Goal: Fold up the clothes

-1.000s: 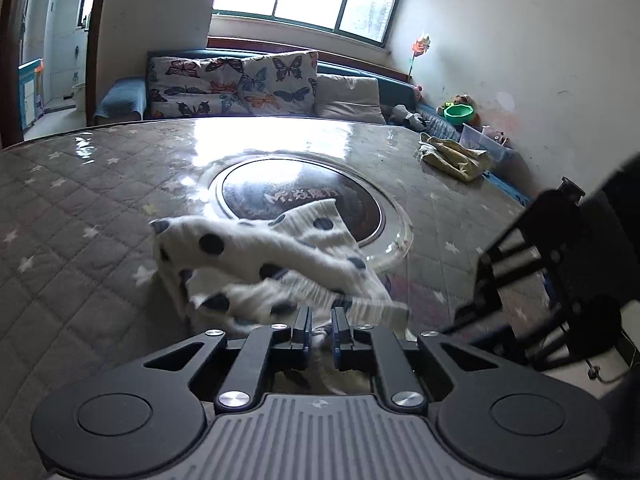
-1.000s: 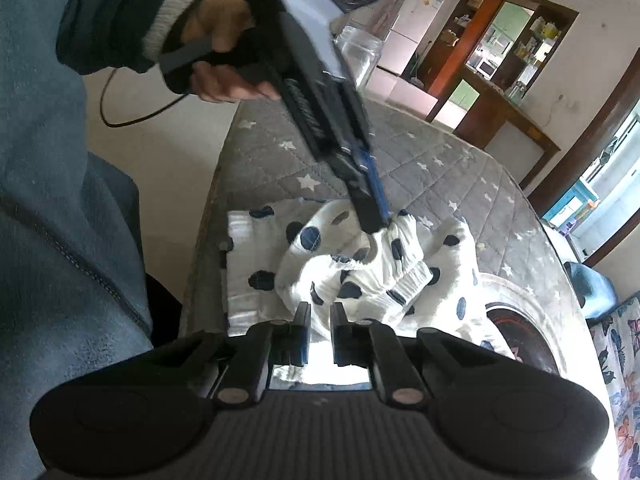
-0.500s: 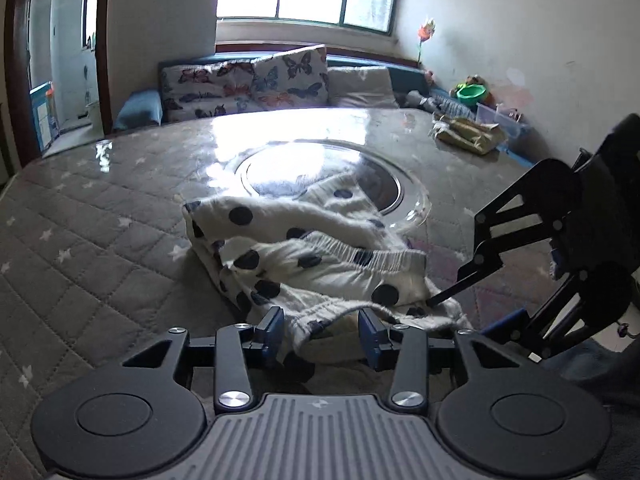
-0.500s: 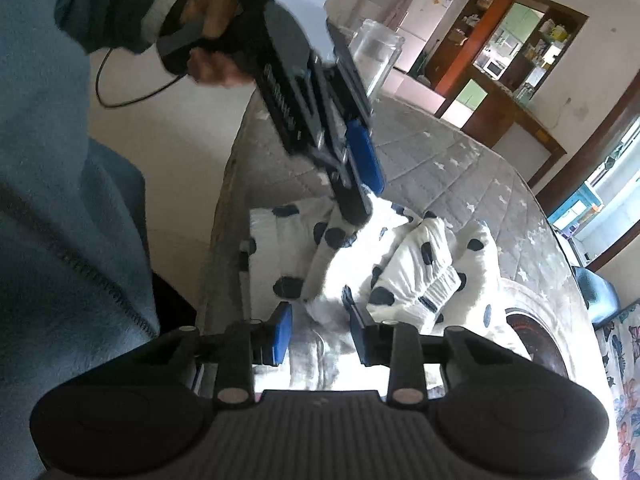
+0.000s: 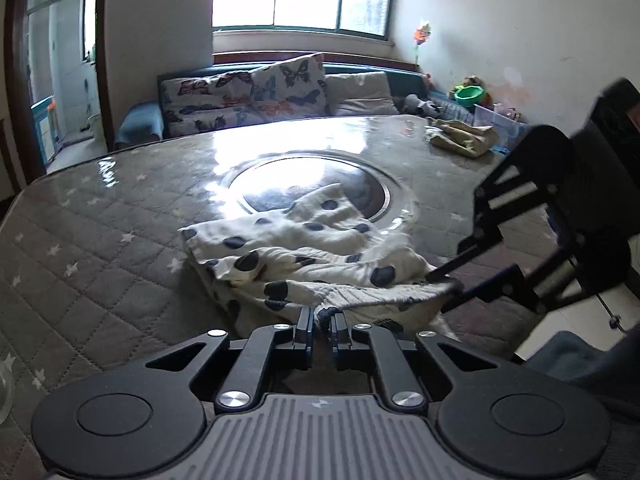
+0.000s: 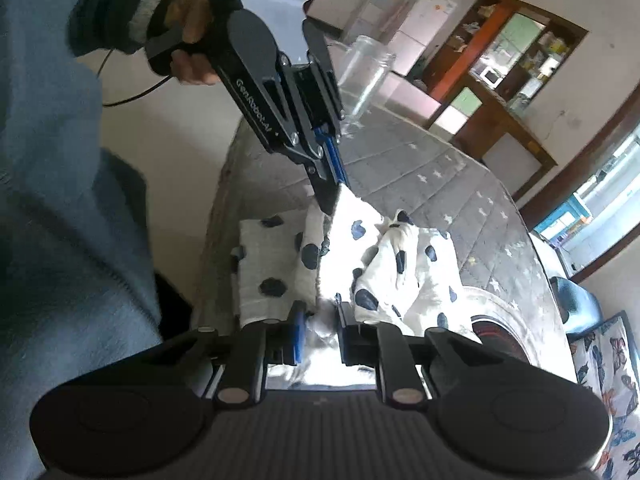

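Note:
A white garment with dark polka dots (image 5: 304,252) lies crumpled on the grey quilted table (image 5: 100,248), near its front edge. My left gripper (image 5: 321,322) is shut on an edge of the garment and lifts it slightly; it also shows in the right wrist view (image 6: 330,196), pinching the cloth from above. My right gripper (image 6: 320,330) has its jaws narrowly apart around a bunched part of the garment (image 6: 400,264); whether it pinches the cloth is unclear. It also shows at the right of the left wrist view (image 5: 444,280), at the garment's edge.
A round glass turntable (image 5: 316,188) sits mid-table behind the garment. A yellowish cloth (image 5: 460,136) lies at the far right. A glass jar (image 6: 366,76) stands at the table's far end. A sofa with butterfly cushions (image 5: 248,96) is beyond. The person's blue-sleeved body (image 6: 60,240) is close on the left.
My left gripper opened half a second ago and has closed again on the garment's edge. My right gripper opened from shut and now stands narrower around the cloth. The garment is spread flatter.

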